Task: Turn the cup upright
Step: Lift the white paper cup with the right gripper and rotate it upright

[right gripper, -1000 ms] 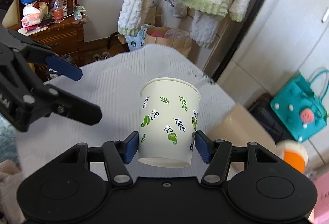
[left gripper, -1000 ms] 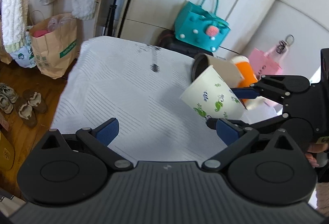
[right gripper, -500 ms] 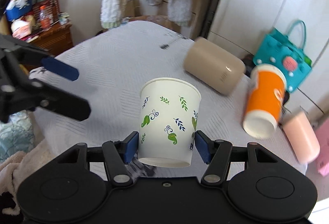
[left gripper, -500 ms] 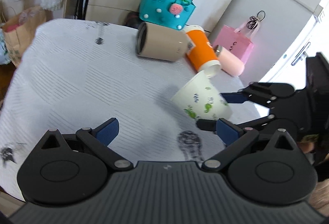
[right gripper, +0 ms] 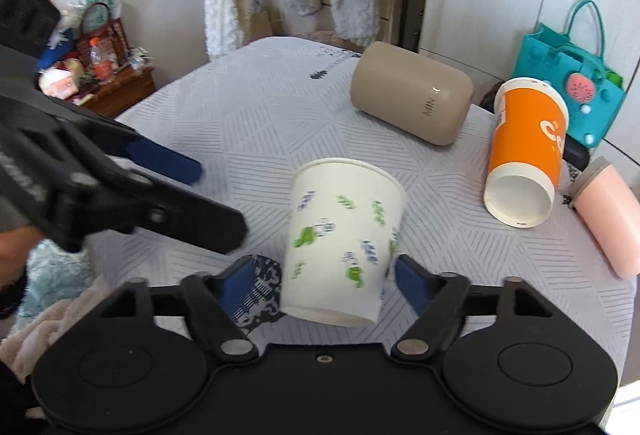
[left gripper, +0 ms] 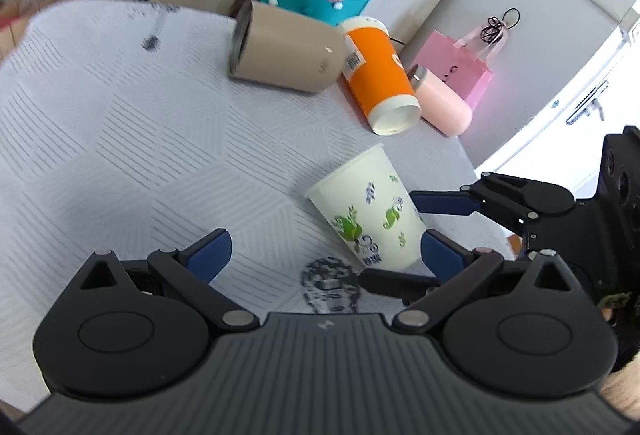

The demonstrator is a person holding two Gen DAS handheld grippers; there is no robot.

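A white paper cup with green and blue leaf prints (right gripper: 340, 235) stands upright on the white patterned tablecloth (right gripper: 248, 123), slightly blurred. My right gripper (right gripper: 326, 285) is open; its blue pads sit on either side of the cup's base with a gap on both sides. In the left wrist view the same cup (left gripper: 370, 215) sits between the right gripper's fingers (left gripper: 444, 203). My left gripper (left gripper: 326, 253) is open and empty, just left of the cup.
A beige tumbler (right gripper: 412, 91), an orange paper cup (right gripper: 524, 151) and a pink bottle (right gripper: 608, 211) lie on their sides at the table's far right. A teal bag (right gripper: 568, 75) and a pink bag (left gripper: 456, 71) stand beyond the table edge.
The right gripper carried the cup down to the table and opened, letting it go. The left gripper swung right and closer to the cup.
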